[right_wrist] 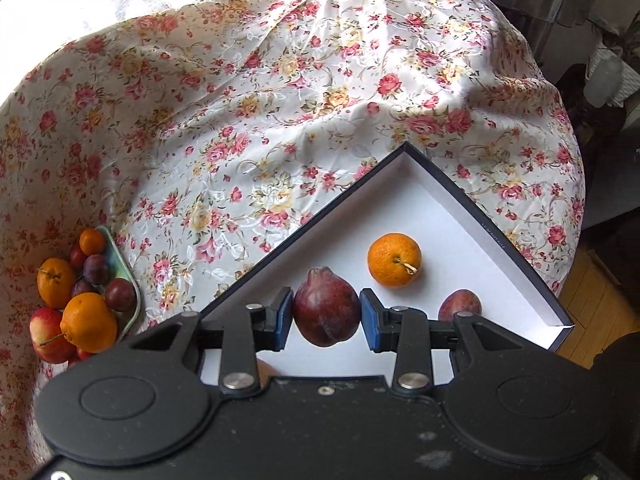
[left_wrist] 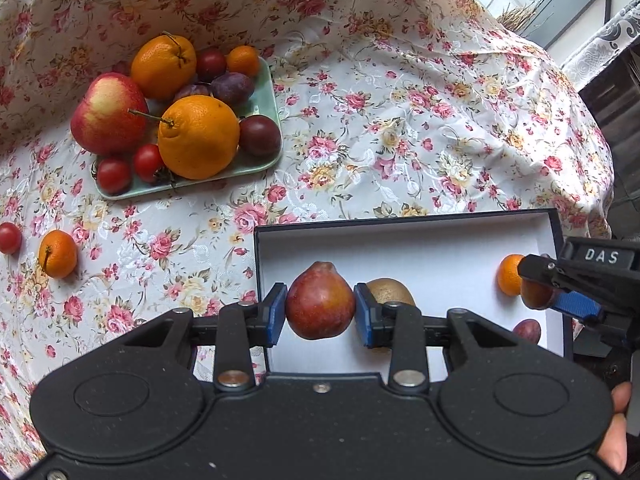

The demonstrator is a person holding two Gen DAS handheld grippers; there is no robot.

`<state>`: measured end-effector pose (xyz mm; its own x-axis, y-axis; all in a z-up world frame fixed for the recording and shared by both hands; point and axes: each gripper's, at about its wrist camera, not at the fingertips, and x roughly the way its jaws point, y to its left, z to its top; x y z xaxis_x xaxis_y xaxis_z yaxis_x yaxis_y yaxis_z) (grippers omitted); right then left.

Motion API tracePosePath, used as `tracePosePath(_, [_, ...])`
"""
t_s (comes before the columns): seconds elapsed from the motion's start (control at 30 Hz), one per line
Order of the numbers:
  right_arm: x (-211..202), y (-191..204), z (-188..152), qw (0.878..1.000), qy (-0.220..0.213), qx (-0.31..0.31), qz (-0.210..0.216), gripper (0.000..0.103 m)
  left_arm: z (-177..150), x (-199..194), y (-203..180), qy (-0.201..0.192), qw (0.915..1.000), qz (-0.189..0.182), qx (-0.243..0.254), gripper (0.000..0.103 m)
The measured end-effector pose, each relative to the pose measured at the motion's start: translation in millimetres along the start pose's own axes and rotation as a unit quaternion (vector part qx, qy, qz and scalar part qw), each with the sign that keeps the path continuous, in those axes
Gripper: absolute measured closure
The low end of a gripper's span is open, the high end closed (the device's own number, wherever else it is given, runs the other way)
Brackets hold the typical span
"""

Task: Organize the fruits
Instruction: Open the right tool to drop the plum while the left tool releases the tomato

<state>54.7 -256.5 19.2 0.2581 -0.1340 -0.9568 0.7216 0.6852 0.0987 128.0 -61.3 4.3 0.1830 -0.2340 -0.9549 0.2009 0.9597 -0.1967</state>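
My left gripper [left_wrist: 320, 308] is shut on a red pear [left_wrist: 320, 300], held just above the near left part of the white-lined box [left_wrist: 400, 222]. A kiwi [left_wrist: 394, 290] lies in the box behind the pear. My right gripper [right_wrist: 326, 312] is shut on a dark red pear [right_wrist: 326, 306], also over the box [right_wrist: 484, 220]. A tangerine [right_wrist: 394, 260] and a plum [right_wrist: 460, 306] rest on the box floor. In the left wrist view the right gripper [left_wrist: 548, 288] comes in from the right edge, beside the tangerine [left_wrist: 508, 280].
A green tray [left_wrist: 266, 96] heaped with oranges, an apple, plums and cherry tomatoes stands far left on the floral cloth. A loose tangerine [left_wrist: 58, 254] and a cherry tomato [left_wrist: 9, 238] lie on the cloth at the left. The table drops off on the right.
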Motion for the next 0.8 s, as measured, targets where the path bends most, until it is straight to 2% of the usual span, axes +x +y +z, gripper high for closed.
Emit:
tracePosePath(0.23, [-1.4, -20.6, 3.9, 1.0, 0.013, -0.009, -0.006, 0.065, 1.9, 10.7, -4.0, 0.011, 0.9998, 0.009, -0.012, 0.059])
tracePosePath(0.6, [-5.5, -34.6, 8.1, 0.999, 0.03, -0.028, 0.013, 0.065, 1.2, 17.6, -12.5, 0.016, 0.9997, 0.013, -0.014, 0.055])
tracePosePath(0.8, [-11.3, -42.0, 10.9, 0.999, 0.03, -0.018, 0.04, 0.064, -0.3, 17.0, -16.4, 0.01, 0.9997, 0.021, 0.0, 0.055])
